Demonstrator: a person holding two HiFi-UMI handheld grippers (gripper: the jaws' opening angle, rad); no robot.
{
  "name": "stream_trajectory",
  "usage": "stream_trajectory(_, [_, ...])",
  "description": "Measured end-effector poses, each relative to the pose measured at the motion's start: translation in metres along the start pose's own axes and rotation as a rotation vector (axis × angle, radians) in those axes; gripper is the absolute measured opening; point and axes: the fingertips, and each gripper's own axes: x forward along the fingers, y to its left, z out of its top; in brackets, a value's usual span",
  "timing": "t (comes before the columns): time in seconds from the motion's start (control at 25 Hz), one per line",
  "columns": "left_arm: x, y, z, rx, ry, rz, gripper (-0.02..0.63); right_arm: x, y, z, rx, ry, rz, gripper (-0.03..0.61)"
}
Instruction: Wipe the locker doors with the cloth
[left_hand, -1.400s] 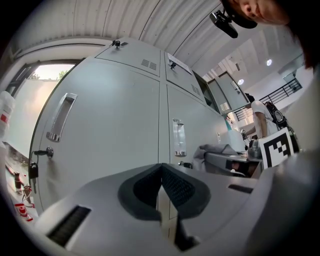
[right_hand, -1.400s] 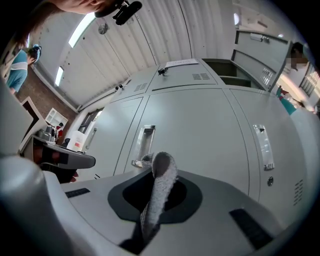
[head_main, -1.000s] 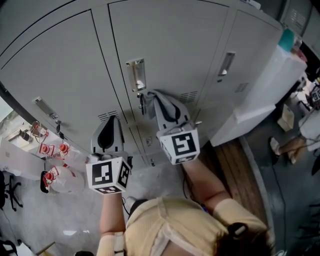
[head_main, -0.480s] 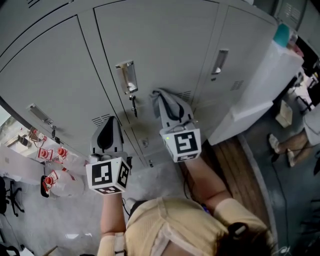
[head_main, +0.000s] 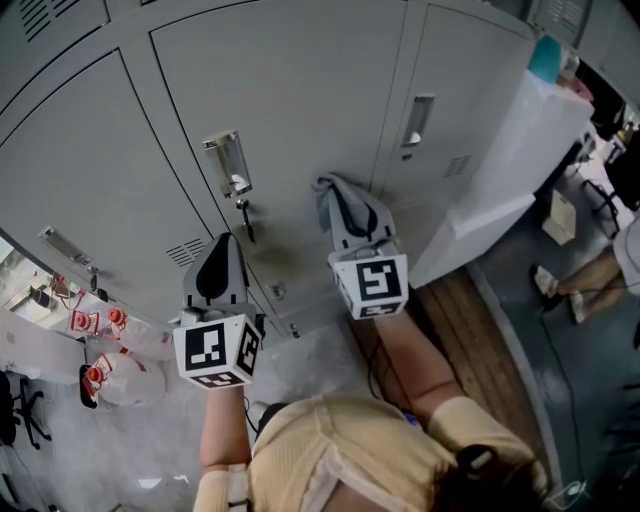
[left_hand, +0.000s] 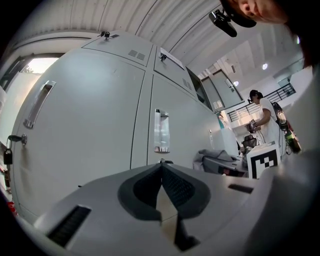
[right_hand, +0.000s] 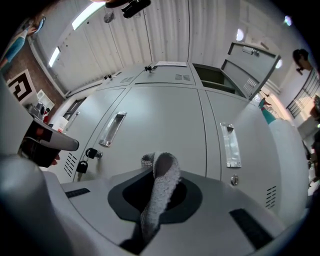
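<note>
Change since a second ago: right gripper and its grey cloth now sit farther right of the recessed handle and padlock, near the right seam of the middle locker door.
Lockers: all doors in view closed; contents hidden.
Right gripper: jaws clamped on the cloth, folded end toward the door; contact not confirmable.
Left gripper: jaws together, nothing between them, positioned lower left of the right gripper.
</note>
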Motion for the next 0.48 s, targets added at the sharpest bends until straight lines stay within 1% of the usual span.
stream_trajectory(0.24, [0.007, -0.007, -0.002, 0.002, 0.004, -0.015, 0.002, -0.001, -0.027, -0.008, 0.006, 0.006, -0.066, 0.015])
stream_trajectory(0.48, [0.010, -0.008, -0.004, -0.001, 0.009, -0.014, 0.002, -0.003, -0.043, -0.014, -0.027, 0.036, -0.090, 0.015])
